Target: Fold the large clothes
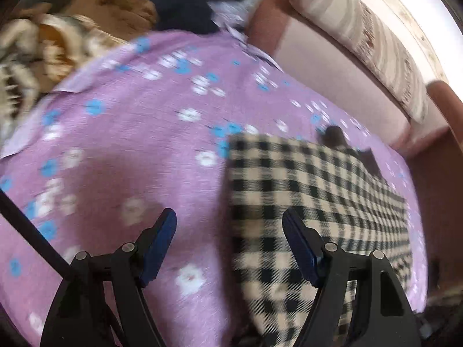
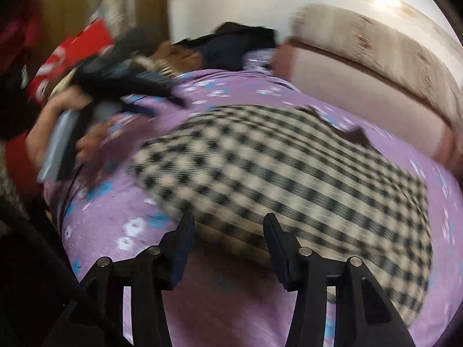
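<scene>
A black-and-cream checked garment lies flat on a purple flowered bedsheet. It has dark trim at its far end. My left gripper is open and empty above the garment's left edge. In the right wrist view the checked garment spreads across the sheet. My right gripper is open and empty over the garment's near edge. The other hand-held gripper shows at the left, held by a hand, blurred.
A pile of dark and brown clothes lies at the far end of the bed. A patterned blanket is at the left. A pink headboard or sofa side with a striped cushion runs along the right. A red box stands at the left.
</scene>
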